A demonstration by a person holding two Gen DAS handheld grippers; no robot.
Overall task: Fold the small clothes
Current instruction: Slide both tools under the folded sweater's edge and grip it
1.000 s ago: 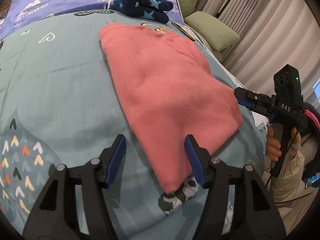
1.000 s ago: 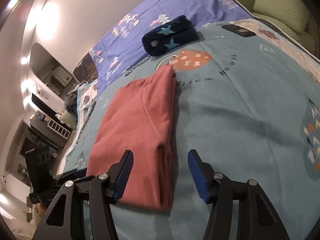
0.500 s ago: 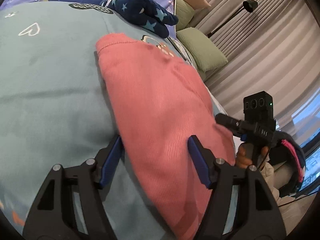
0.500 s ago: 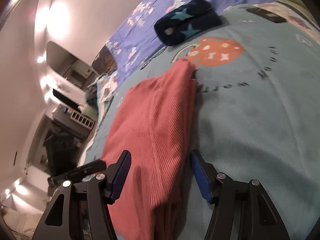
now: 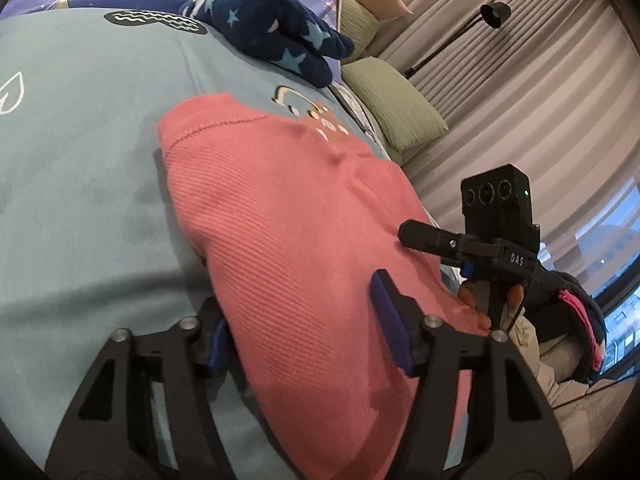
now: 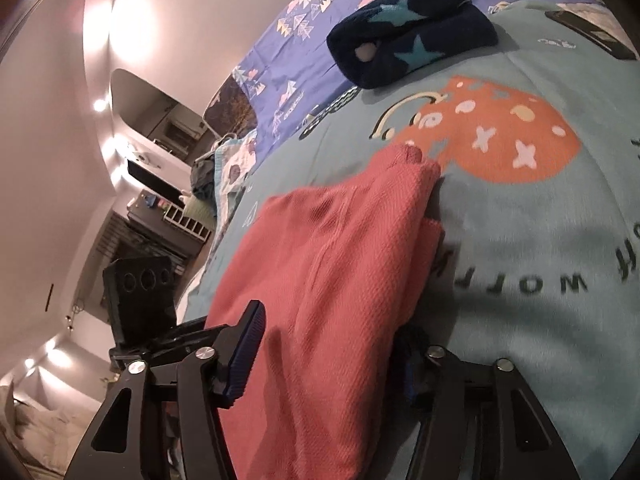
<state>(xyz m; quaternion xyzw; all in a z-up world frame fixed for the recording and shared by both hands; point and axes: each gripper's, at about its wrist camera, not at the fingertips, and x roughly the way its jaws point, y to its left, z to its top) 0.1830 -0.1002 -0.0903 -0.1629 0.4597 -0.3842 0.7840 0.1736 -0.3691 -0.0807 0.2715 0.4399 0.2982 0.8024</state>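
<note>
The salmon-pink ribbed knit garment point(image 5: 288, 248), already doubled over lengthwise into a long strip, is lying on the pale teal printed bedspread point(image 5: 80, 168), with its far end just touching the orange spotted balloon print point(image 6: 508, 136) on that bedspread and its near end running under both cameras. The left gripper point(image 5: 304, 328) is straddling one near corner of the strip, one blue pad sitting on top of the knit and the other tucked down at the strip's edge against the bedspread; its jaws have just been closing with the cloth between them, but the pads are not yet visibly pinching the fabric. The right gripper point(image 6: 328, 348) is doing the same at the other near corner, its jaws also just closing around the knit, one pad above the cloth and the other half hidden beneath the folded edge. Taking both near corners at once looks like preparation for lifting that end and carrying it toward the balloon print, halving the strip while keeping its edges aligned. Beyond the balloon print, the dark navy plush bundle with light blue stars point(image 6: 412, 32) is sitting well apart from the garment, seemingly a finished piece parked out of the working area. The person's hand point(image 5: 496, 304) is holding the right gripper's handle just beside the strip.
</note>
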